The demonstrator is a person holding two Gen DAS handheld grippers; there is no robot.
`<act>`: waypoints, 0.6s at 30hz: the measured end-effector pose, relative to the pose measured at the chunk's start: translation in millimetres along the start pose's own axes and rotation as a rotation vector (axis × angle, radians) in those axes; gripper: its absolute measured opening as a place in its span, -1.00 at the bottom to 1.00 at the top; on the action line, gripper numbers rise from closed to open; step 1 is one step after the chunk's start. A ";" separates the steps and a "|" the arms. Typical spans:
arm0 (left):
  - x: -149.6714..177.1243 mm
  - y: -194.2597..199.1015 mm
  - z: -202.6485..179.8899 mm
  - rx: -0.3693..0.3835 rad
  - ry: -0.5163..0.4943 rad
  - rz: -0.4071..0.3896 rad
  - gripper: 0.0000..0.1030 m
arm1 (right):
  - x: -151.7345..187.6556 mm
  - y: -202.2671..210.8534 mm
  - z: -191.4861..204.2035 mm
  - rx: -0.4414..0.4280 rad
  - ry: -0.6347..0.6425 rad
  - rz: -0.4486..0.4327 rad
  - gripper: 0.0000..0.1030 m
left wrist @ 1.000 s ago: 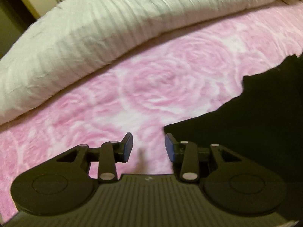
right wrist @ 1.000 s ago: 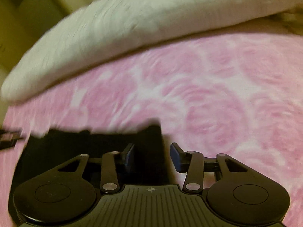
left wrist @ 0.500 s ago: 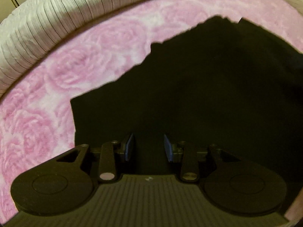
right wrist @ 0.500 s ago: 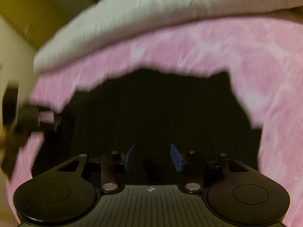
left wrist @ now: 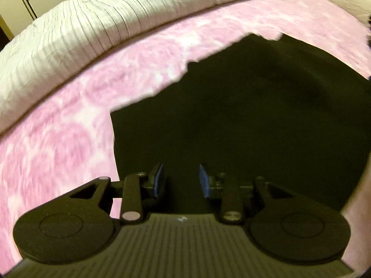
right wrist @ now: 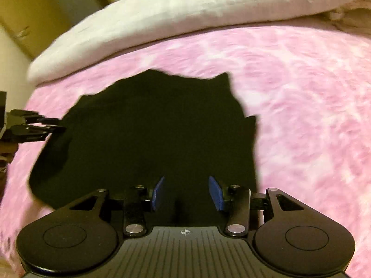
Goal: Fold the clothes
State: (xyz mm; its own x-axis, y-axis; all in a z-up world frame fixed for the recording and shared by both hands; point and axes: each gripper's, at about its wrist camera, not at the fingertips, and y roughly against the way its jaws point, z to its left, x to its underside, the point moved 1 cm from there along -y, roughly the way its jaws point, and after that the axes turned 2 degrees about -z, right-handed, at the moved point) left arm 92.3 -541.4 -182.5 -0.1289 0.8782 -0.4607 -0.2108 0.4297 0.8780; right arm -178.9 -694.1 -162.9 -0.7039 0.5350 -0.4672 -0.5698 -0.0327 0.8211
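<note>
- Compared with a second ago, both views have been swung over the black garment (left wrist: 243,120); it now fills frame centre instead of an edge.
- Garment detail is lost: near-uniform black, folds barely readable, far edges ragged and motion-blurred, right side cut off in the left wrist view.
- Pink fleece blanket (left wrist: 69,127) shows a plush rose pattern; a white ribbed duvet (left wrist: 92,27) is bunched across the upper frame.
- Left gripper (left wrist: 180,180): jaws closing, pads parted, nothing seen pinched; garment lies directly beneath and ahead.
- Right gripper (right wrist: 186,192): jaws parted, nothing gripped, garment below; left gripper is partly cropped at mid-left.
</note>
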 end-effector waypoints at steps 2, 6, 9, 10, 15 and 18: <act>25.6 8.0 -10.3 -0.019 -0.030 0.053 -0.44 | 17.9 -7.9 12.4 -0.015 0.045 0.045 -0.10; 68.6 -3.5 -18.8 -0.047 -0.064 0.129 -0.43 | 48.9 -32.6 -1.4 0.036 -0.003 0.116 -0.10; 79.2 -11.9 -15.2 -0.041 -0.037 0.122 -0.40 | 57.6 -38.5 -8.2 0.048 -0.006 0.151 -0.10; 78.2 -11.4 -13.6 -0.040 -0.029 0.124 -0.39 | 57.9 -38.0 -5.4 0.056 0.017 0.164 -0.10; 83.4 24.8 -12.7 -0.078 -0.023 0.108 -0.42 | 51.4 -22.3 19.7 0.129 0.069 0.174 -0.10; 104.0 51.3 -21.4 -0.070 -0.062 0.086 -0.42 | 53.7 -13.1 35.6 0.098 0.040 0.137 -0.09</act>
State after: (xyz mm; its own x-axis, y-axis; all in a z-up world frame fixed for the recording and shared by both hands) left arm 47.4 -432.6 -188.1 -0.0899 0.9235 -0.3728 -0.2690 0.3379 0.9019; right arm -194.1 -634.9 -187.1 -0.7900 0.4968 -0.3594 -0.4242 -0.0197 0.9053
